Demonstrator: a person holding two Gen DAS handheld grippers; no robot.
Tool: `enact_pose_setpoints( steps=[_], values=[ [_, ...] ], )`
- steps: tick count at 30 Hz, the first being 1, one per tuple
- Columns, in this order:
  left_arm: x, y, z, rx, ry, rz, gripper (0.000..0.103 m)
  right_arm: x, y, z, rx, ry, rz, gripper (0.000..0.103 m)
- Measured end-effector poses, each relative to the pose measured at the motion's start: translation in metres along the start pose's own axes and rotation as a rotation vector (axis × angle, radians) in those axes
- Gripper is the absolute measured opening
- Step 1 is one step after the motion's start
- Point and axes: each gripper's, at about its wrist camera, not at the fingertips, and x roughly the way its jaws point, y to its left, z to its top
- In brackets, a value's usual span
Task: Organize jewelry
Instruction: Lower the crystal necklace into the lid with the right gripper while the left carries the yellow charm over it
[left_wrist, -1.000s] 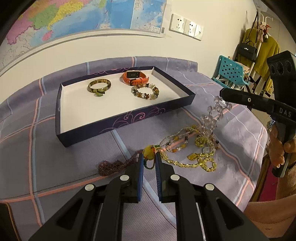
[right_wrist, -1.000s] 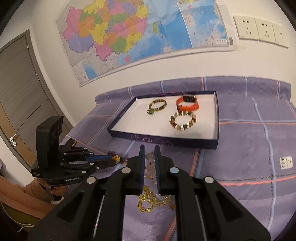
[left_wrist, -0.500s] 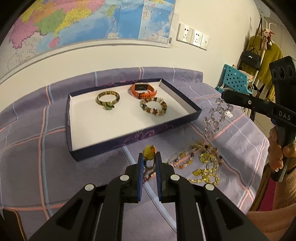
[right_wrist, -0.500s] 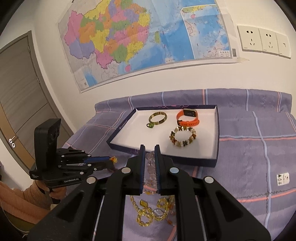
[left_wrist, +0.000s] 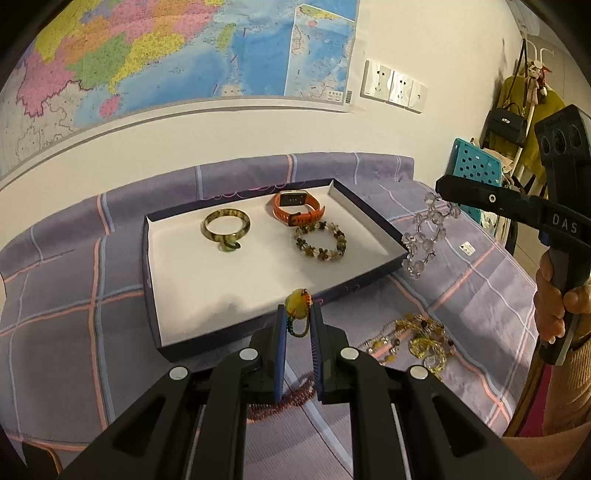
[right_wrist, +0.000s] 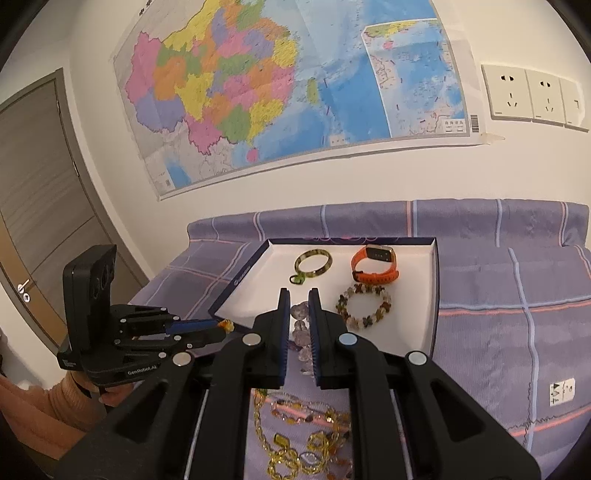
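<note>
Jaws on both grippers are pinched shut, left gripper (left_wrist: 298, 325) on the yellow pendant necklace (left_wrist: 297, 308) low-center, right gripper (right_wrist: 297, 317) on the clear bead bracelet (left_wrist: 424, 236) at right, and either dangling tail could snag the tray (left_wrist: 373, 218) rim going in.

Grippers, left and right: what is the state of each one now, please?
Left gripper: shut on the yellow bead necklace.
Right gripper: shut on the clear crystal bracelet, which hangs from it.
</note>
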Motion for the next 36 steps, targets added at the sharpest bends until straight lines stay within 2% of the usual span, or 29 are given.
enact_pose_setpoints(
  steps=[22, 36],
  values=[
    [0.009, 0.012, 0.023, 0.001, -0.017, 0.053, 0.011, 0.029, -0.014, 0.026, 0.024, -0.005, -0.002, 0.010],
    [0.030, 0.020, 0.035, -0.002, 0.006, 0.077, 0.011, 0.058, -0.025, 0.033, 0.044, 0.021, -0.010, 0.010]
  ],
)
